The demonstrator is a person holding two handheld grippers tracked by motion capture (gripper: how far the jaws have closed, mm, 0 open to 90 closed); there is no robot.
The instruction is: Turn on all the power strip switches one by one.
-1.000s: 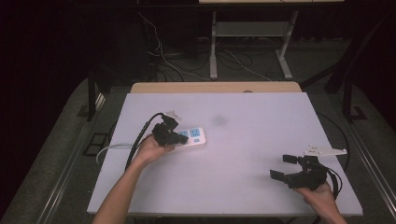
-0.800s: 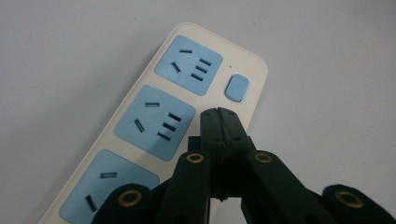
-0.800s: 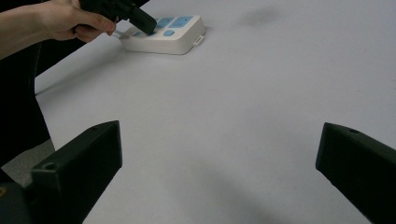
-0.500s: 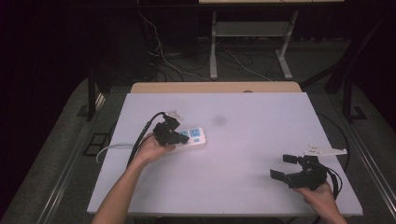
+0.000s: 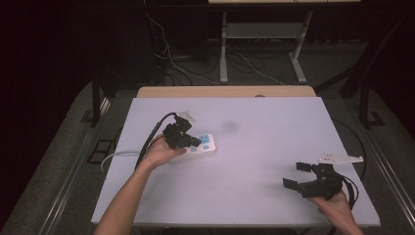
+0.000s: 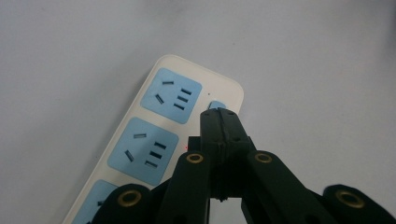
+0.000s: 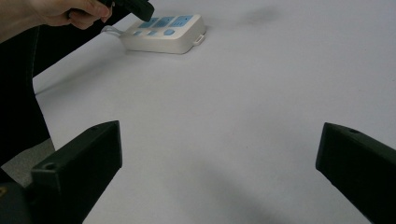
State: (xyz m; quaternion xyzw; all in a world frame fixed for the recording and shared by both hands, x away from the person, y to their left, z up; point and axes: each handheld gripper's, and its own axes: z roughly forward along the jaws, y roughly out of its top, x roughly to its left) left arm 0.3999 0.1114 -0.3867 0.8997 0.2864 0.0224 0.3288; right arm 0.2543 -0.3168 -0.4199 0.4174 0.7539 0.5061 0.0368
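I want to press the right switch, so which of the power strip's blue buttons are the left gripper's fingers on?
The end button, beside the last socket at the power strip's rounded tip; the closed fingers of the left gripper cover most of it.

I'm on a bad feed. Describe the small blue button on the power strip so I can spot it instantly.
Start at the white table and find the cream power strip on its left half, under the left gripper. The button sits by the strip's rounded end, beside the last socket, at the shut jaw tips. Unlike the square blue sockets, it is small, rounded and slotless.
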